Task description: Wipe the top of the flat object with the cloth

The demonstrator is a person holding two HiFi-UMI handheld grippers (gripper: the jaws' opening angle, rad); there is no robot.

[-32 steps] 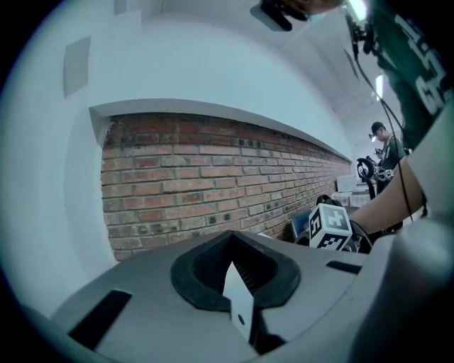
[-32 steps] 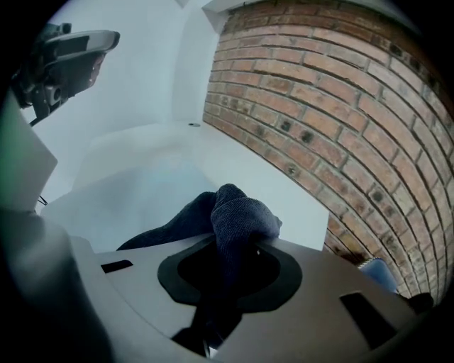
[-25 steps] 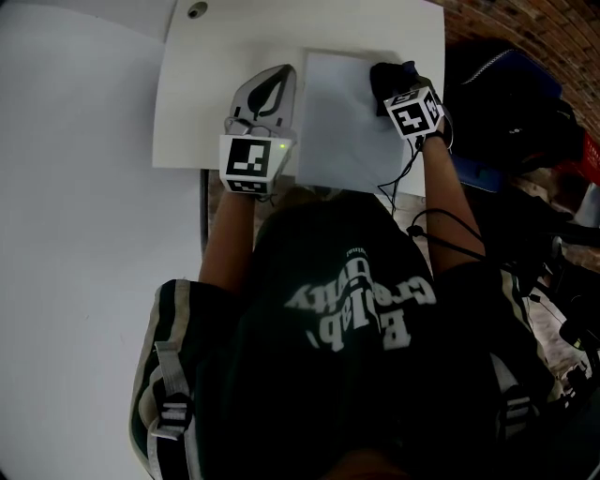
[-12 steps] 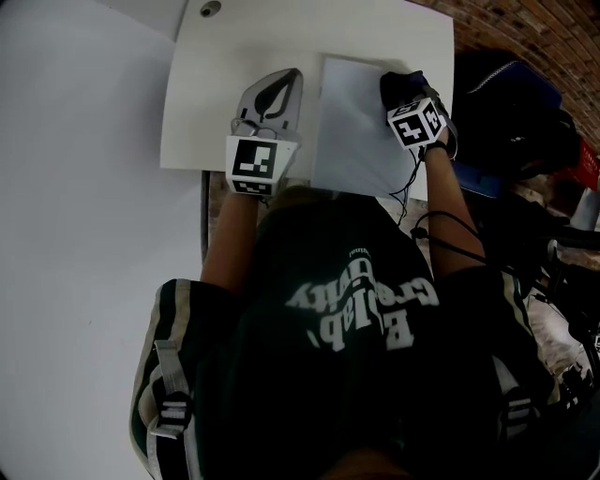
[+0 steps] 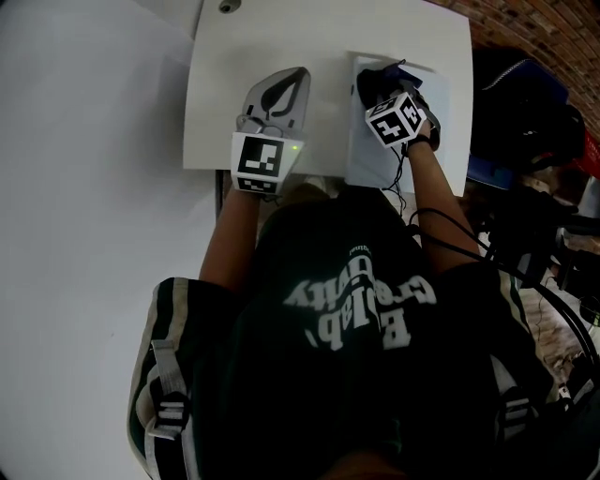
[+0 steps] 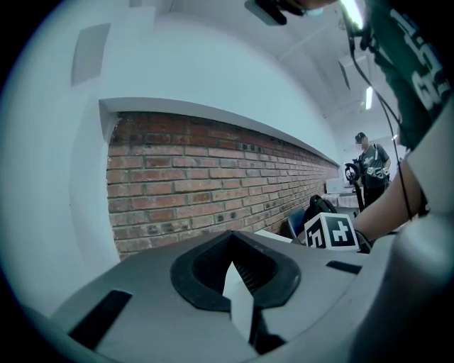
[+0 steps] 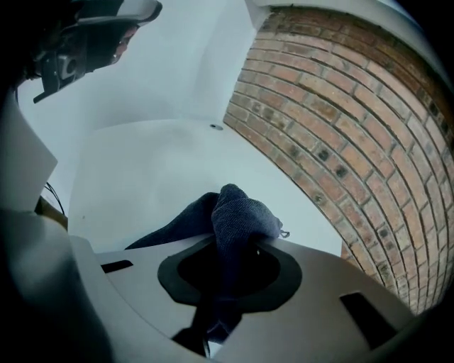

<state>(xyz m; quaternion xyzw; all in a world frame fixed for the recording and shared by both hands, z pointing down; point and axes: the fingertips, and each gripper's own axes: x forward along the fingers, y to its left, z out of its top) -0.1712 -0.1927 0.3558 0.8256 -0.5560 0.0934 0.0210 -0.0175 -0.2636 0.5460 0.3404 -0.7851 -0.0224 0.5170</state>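
Note:
The flat object [image 5: 366,155] is a white sheet-like panel lying on the right part of the white table [image 5: 216,112]. A dark blue cloth [image 5: 375,82] is bunched on the panel's far end, near its left side. My right gripper [image 5: 382,89] is shut on the cloth [image 7: 237,216], which bulges out past the jaws of that gripper [image 7: 228,248]. My left gripper [image 5: 281,84] rests on the table just left of the panel, apart from it. Its jaws are shut, and in the left gripper view only a thin white sliver shows between them at the gripper [image 6: 234,276].
A small round hole [image 5: 228,6] sits near the table's far edge. Dark bags [image 5: 525,103] lie off the table's right side. A brick wall [image 6: 198,184] runs behind the table, and a person [image 6: 370,159] stands far off. The table's near edge is against my body.
My right gripper has carried the cloth leftward across the panel, from its far right corner towards its far left side. The left gripper has stayed on the table.

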